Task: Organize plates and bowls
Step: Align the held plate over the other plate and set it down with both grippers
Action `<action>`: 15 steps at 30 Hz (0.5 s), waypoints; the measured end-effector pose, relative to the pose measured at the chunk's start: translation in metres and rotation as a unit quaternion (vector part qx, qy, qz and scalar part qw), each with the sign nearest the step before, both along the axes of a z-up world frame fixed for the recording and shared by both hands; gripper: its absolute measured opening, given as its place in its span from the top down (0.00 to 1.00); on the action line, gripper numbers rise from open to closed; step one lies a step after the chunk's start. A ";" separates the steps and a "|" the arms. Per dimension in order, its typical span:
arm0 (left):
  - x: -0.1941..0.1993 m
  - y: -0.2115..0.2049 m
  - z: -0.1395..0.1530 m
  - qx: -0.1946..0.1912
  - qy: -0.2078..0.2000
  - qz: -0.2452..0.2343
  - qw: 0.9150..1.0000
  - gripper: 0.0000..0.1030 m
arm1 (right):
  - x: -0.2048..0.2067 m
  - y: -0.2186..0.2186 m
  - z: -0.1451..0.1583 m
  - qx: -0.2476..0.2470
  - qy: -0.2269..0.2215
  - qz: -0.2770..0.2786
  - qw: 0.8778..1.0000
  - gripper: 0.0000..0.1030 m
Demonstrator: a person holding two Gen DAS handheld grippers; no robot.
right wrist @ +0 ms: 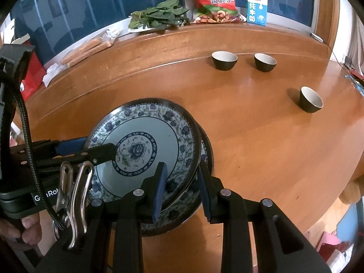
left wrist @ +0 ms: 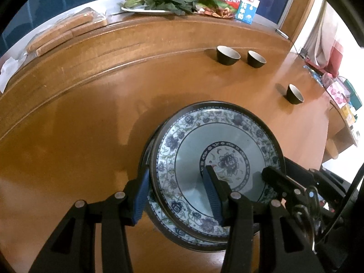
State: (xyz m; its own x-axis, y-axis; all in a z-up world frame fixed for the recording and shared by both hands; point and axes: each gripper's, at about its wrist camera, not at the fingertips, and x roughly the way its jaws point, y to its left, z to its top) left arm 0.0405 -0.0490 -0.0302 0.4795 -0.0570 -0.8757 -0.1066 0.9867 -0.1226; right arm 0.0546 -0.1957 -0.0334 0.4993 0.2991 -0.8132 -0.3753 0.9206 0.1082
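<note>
Two grippers, left (left wrist: 177,195) and right (right wrist: 182,188), straddle the top floral plate's (right wrist: 145,136) rim, jaws open; I'd seat it squarely on the plate beneath (right wrist: 182,211), then fetch the dark bowls (right wrist: 224,60) beyond it.

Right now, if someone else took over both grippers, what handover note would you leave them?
Left gripper: open, fingers astride the left rim of the top plate.
Right gripper: open, astride the plate's right rim.
Plates: top one sits tilted on a lower plate on the table.
Bowls: three small dark bowls stand apart.
Done: plates stacked, not squared.
Left: settle the plate, gather the bowls.
</note>
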 end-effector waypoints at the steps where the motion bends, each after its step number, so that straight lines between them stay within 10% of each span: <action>1: 0.000 0.000 -0.001 0.000 0.001 0.000 1.000 0.52 | 0.000 0.000 0.000 -0.001 0.002 0.000 1.000 0.71; 15: 0.003 0.001 -0.007 0.001 0.010 -0.009 1.000 0.52 | 0.005 0.005 -0.005 -0.009 0.020 -0.012 1.000 0.70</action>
State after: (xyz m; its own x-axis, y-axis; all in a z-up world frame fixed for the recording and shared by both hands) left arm 0.0436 -0.0483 -0.0374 0.4604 -0.0648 -0.8853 -0.0906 0.9887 -0.1195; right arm 0.0600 -0.1912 -0.0382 0.4725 0.2731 -0.8380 -0.3496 0.9309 0.1063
